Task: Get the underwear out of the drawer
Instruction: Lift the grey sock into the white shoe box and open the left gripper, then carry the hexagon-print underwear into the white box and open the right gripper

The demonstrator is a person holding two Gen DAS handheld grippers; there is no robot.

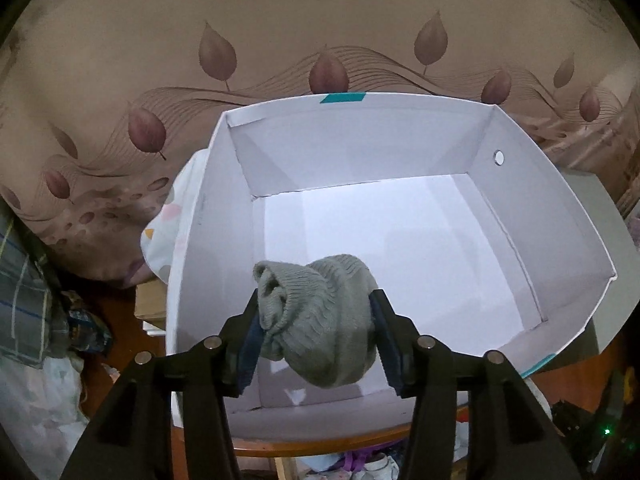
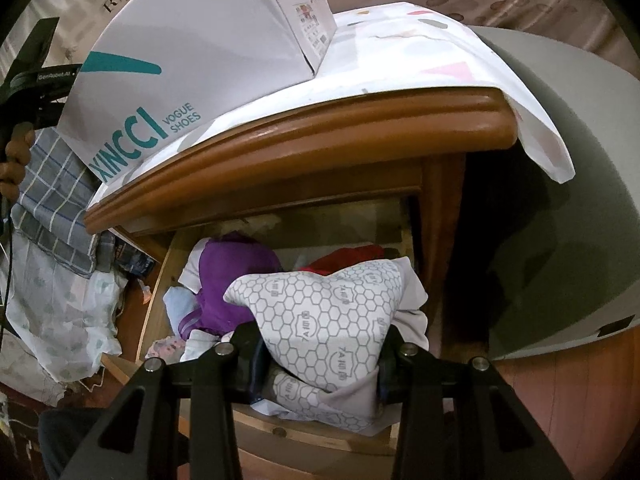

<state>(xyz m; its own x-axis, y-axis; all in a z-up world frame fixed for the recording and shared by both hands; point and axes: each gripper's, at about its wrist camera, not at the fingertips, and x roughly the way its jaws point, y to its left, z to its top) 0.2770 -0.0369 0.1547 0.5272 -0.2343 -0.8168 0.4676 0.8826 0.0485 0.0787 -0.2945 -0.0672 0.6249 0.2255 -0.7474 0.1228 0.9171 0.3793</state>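
My left gripper (image 1: 316, 300) hangs over the near end of an open white shoe box (image 1: 216, 208), shut on a grey knit bundle (image 1: 320, 320) whose sides both pads press. The box floor shows nothing else. In the right wrist view my right gripper (image 2: 320, 336) is shut on a white garment with a grey hexagon print (image 2: 332, 320), held just above the open wooden drawer (image 2: 156, 292). A purple garment (image 2: 236, 280), a red one (image 2: 352, 258) and pale pieces lie in the drawer behind it.
The shoe box (image 2: 180, 60) stands on a white patterned cloth (image 2: 420, 52) that covers the brown nightstand top (image 2: 320, 132). A bed with a leaf-print cover (image 1: 320, 40) lies beyond. Checked fabric (image 2: 56, 192) and bags pile up at the left. A hand (image 2: 16, 152) grips the other tool.
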